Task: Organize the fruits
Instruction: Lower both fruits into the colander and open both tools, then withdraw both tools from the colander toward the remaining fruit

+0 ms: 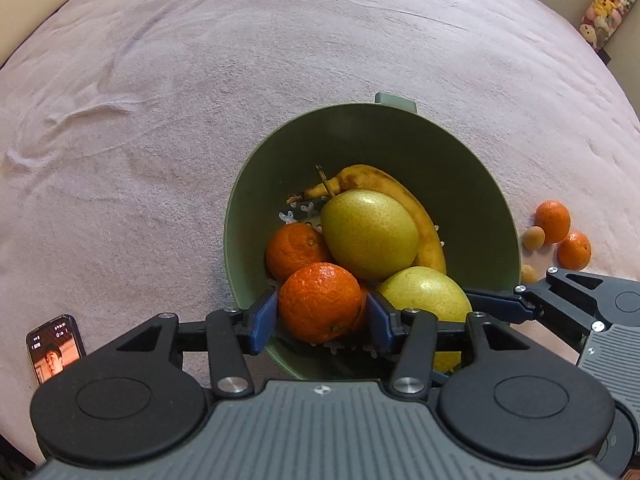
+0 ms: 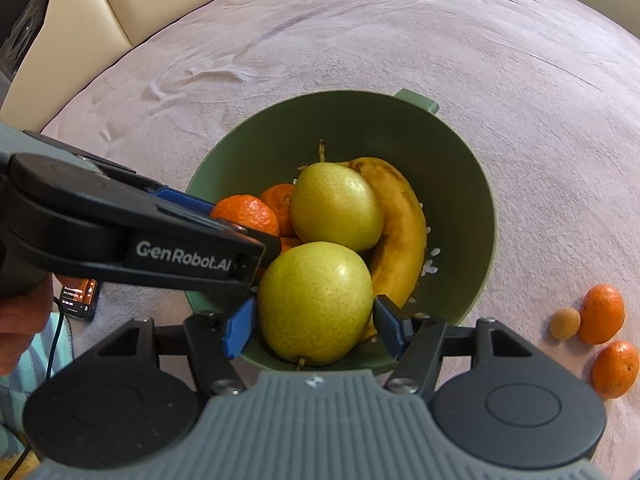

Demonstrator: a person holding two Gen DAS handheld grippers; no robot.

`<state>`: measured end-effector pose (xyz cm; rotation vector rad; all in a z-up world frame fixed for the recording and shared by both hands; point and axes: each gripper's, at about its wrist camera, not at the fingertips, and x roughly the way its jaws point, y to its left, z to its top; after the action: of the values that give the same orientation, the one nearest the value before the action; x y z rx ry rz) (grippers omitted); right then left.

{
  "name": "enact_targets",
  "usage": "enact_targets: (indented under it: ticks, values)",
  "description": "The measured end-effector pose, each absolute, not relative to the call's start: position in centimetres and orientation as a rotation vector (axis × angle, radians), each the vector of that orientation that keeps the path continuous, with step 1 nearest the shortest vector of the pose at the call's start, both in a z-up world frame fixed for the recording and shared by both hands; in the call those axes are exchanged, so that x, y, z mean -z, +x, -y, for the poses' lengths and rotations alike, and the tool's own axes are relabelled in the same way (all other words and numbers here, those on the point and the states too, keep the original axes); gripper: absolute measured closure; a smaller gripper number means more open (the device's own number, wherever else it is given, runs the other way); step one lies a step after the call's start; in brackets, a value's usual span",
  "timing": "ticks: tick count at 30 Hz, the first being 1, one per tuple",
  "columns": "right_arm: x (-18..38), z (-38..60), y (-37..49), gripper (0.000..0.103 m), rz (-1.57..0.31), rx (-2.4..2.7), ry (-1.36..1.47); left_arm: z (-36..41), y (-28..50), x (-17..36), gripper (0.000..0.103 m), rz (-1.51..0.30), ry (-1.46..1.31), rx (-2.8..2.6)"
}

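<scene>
Step in hand: we judge both tools are taking fruit out of the green bowl (image 1: 472,184), lower centre of both views.
Left gripper (image 1: 322,316): its blue pads sit against the sides of the near mandarin (image 1: 320,306), apparently clamped on it.
Right gripper (image 2: 312,326): jaws flank the near pear (image 2: 316,300); whether they press it, we cannot tell.
Next move: we think a straight lift is called for, without snagging the rim.
Bowl contents: second pear (image 1: 368,232), banana (image 1: 416,208), another mandarin (image 1: 294,250).
Outside, right edge: two mandarins (image 2: 602,314) and small tan fruits (image 2: 565,323) on the pink cloth (image 1: 200,120).
</scene>
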<state>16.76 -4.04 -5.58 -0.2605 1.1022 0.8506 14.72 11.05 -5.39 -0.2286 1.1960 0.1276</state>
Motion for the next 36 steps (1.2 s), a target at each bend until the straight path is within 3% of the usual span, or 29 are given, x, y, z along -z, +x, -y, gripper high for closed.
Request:
enact_targets:
  ticks: [3,5,7,9,22,36]
  values:
    - [5.1,4.1,16.7,0.034,-1.090,-0.850,-0.274,-10.9,14.6,5.1,0.041,-1.195,-0.217,-0.129]
    - [4.6,4.3,16.6,0.029,-1.075,-0.846,-0.278,-10.7,14.5,4.7,0.035,-1.181,-0.201,-0.126]
    - [4.1,4.6,16.5,0.024,-1.064,-0.841,-0.278,-10.5,14.3,4.2,0.022,-1.157,-0.191,-0.120]
    - [3.7,4.9,16.4,0.020,-1.050,-0.829,-0.277,-10.2,14.1,3.6,0.019,-1.134,-0.168,-0.127]
    - [0.2,8.9,14.1,0.016,-0.927,-0.705,-0.240,-9.0,12.7,0.1,0.019,-0.976,-0.194,-0.079]
    - [-0.4,15.8,11.4,0.016,-0.850,-0.486,-0.105,-2.8,10.5,-1.4,0.019,-0.823,-0.153,0.099]
